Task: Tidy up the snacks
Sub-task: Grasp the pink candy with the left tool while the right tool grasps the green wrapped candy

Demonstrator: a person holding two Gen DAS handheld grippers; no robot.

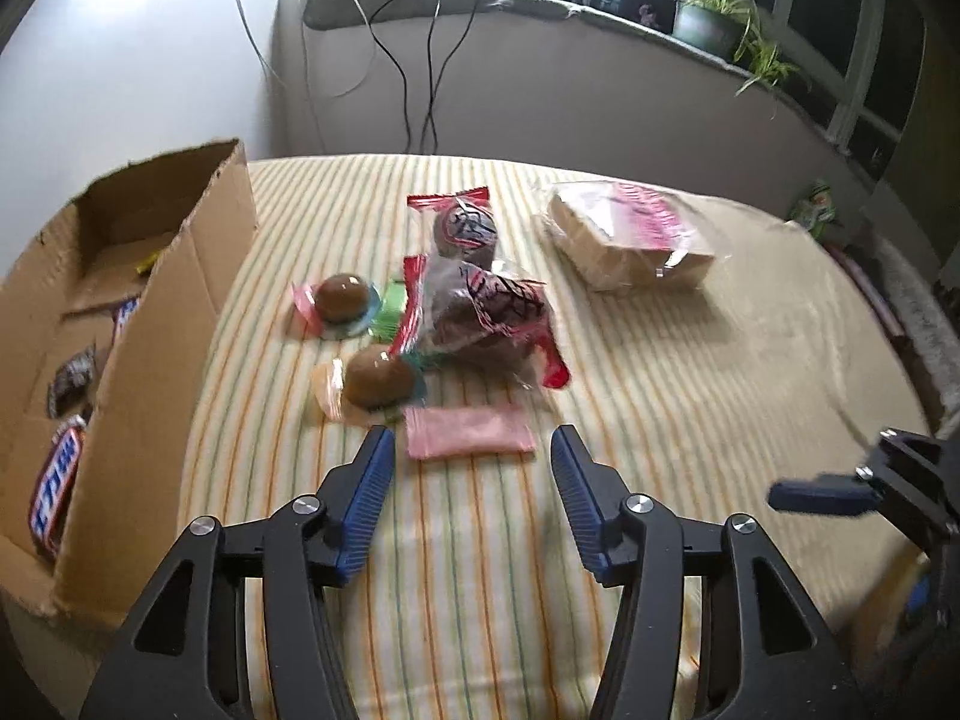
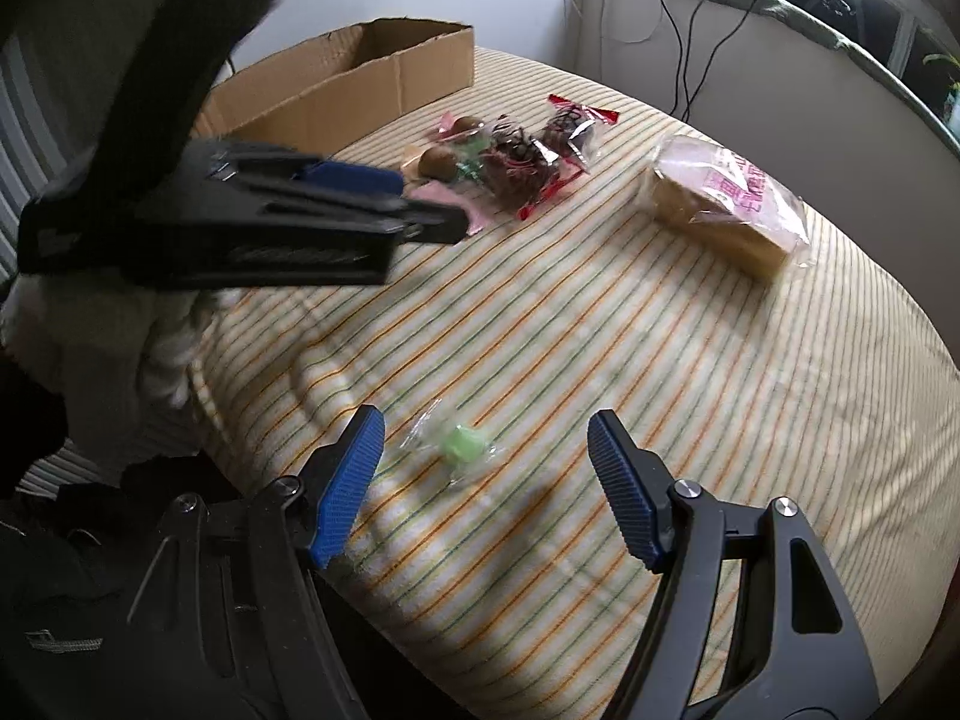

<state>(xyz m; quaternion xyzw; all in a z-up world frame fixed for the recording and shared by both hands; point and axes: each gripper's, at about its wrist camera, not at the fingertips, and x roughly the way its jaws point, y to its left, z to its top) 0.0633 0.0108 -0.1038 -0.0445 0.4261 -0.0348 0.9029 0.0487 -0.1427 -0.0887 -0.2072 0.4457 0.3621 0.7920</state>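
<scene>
The left gripper (image 1: 473,450) hangs with jaws apart and nothing between them, just short of a pink sachet (image 1: 469,433) on the striped cloth (image 1: 690,396). Beyond lie two brown domed sweets (image 1: 341,298) and red-edged wrapped cakes (image 1: 489,312); a cardboard box (image 1: 162,324) holding chocolate bars stands left. The right gripper (image 2: 486,435) is also spread and empty, over a green wrapped candy (image 2: 459,443). A bagged bread loaf (image 2: 729,204) lies well apart.

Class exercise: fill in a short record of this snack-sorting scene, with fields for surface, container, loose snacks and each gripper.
surface: striped cloth
container: cardboard box at its left edge, chocolate bars inside
loose snacks: pink packet, bread bag, green candy
left gripper: open, empty, above the pink packet
right gripper: open, fingers either side of the green candy, not pressing it
</scene>
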